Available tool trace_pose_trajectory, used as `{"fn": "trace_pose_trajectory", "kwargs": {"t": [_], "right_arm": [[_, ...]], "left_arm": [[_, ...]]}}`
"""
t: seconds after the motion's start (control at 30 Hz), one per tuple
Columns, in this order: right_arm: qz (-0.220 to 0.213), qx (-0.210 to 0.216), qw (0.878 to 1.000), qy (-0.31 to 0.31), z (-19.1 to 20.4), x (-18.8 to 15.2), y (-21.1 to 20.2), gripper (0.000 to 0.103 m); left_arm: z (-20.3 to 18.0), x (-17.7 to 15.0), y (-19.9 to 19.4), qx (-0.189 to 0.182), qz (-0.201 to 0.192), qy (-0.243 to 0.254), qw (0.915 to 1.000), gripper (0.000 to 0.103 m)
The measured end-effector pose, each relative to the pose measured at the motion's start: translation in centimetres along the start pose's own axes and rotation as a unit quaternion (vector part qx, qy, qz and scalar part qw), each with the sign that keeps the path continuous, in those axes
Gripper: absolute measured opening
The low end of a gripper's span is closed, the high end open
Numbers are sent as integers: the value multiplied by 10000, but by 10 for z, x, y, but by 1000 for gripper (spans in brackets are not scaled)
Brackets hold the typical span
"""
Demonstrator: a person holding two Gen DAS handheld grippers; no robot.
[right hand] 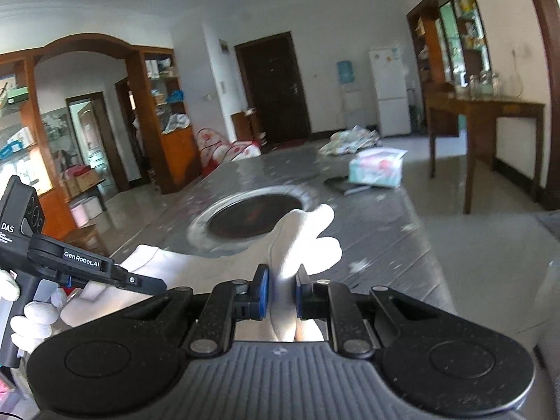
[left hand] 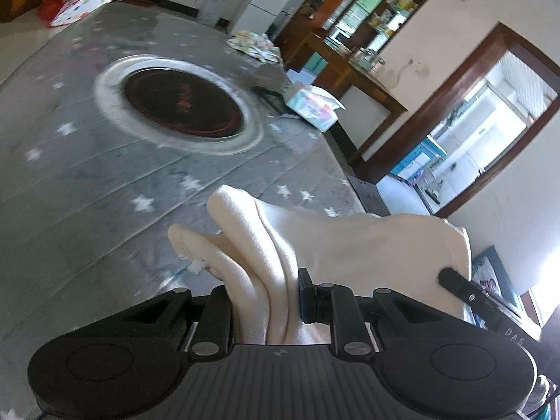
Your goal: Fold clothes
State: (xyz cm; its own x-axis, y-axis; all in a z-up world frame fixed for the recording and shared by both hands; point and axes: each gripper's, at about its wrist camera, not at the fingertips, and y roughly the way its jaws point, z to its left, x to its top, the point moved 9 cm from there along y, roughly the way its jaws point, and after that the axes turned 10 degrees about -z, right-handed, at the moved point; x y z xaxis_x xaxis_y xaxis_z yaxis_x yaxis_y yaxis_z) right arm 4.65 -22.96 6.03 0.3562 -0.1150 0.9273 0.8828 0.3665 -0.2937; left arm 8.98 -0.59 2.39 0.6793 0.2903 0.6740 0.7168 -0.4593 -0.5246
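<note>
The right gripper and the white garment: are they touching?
Touching. In the right wrist view the right gripper has its blue pads pressed on both sides of a fold of the white garment, with no gap visible.

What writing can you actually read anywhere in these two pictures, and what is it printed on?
"GenRobot.AI": white letters on the left gripper's black arm, seen from the right wrist view.
"DAS": white letters on that gripper's black handle block; the smaller lines beneath are too small to read.
"DAS": faint letters on the right gripper's body, at the edge of the left wrist view.
Red mark on the round cooktop: blurred, unreadable.
Tissue pack print: blurred, unreadable.
</note>
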Motion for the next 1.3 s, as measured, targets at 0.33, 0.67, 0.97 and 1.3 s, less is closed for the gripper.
{"fn": "trace_pose_trajectory", "kwargs": {"t": [0.33, 0.67, 0.97, 1.3], "right_arm": [[-209, -385, 9990, -93, -34, 17, 2, 13], [-167, -634, 9978, -29, -64, 11, 23, 13], [122, -718, 9973, 117, -79, -15, 37, 13], [294, -804, 9962, 150, -88, -29, 41, 13]], "left_arm": [[-39, 15, 46, 129, 10, 563, 9983, 19], [-40, 10, 89, 293, 237, 740, 9965, 19], [-27, -9, 109, 397, 572, 697, 9951, 22], [-18, -23, 116, 425, 776, 612, 9942, 23]]}}
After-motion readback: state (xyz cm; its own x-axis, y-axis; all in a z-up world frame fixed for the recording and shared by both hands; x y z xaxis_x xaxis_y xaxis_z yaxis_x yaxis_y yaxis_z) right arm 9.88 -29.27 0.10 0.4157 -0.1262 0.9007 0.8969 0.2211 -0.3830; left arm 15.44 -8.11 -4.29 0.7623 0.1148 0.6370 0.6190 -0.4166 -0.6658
